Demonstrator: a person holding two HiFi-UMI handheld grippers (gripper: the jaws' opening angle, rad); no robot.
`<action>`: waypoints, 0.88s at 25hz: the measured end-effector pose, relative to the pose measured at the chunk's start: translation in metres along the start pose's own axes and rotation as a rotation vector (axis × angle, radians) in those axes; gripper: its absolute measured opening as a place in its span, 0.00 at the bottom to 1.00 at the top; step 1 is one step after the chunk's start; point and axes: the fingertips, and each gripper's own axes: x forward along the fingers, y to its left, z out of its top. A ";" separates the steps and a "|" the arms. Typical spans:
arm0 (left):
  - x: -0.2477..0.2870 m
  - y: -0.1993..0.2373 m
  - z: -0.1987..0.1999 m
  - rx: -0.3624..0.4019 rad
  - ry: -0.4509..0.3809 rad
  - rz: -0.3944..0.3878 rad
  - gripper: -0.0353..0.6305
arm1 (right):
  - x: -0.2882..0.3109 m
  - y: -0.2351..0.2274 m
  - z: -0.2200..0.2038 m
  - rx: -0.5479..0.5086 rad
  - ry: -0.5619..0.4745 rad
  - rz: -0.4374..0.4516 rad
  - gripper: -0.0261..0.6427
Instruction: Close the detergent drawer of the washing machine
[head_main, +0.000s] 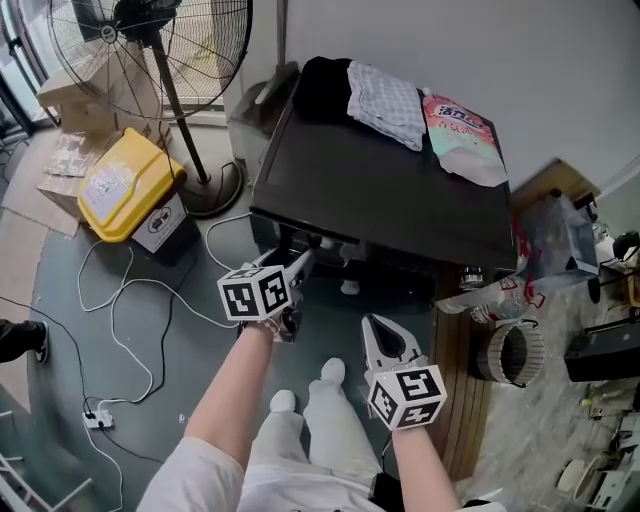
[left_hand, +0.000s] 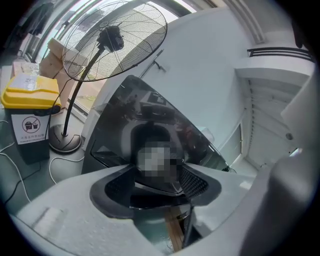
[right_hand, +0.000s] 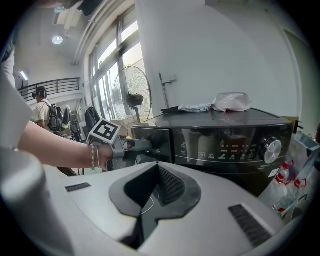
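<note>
Yellow plastic marks the lidded bin (head_main: 125, 185) on the floor at far left, below a black pedestal fan (head_main: 150, 40), with a white cable (head_main: 125, 300) looping nearby. Next comes the left gripper (head_main: 303, 258), its fingers spread wide and clamped on nothing, tips right up at the detergent drawer (right_hand: 160, 137). That glossy black drawer front sits at the left end of the control panel of the black washing machine (head_main: 400, 190); whether it is fully pushed in I cannot tell. Lower down, the right gripper (head_main: 371, 322) hangs clear of the machine, fingers together and empty. On the machine's top lie a checked cloth (head_main: 385, 100) and, further right, a pink detergent pouch (head_main: 462, 135).
</note>
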 end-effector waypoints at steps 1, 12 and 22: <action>0.000 0.000 0.001 0.000 0.002 -0.001 0.48 | 0.000 0.000 -0.001 0.000 0.001 0.000 0.04; 0.009 0.004 0.007 0.003 0.015 0.016 0.48 | -0.005 -0.001 -0.007 -0.002 0.010 0.000 0.04; 0.001 -0.003 0.010 0.014 0.019 0.052 0.43 | -0.006 0.008 0.014 -0.025 -0.027 -0.008 0.04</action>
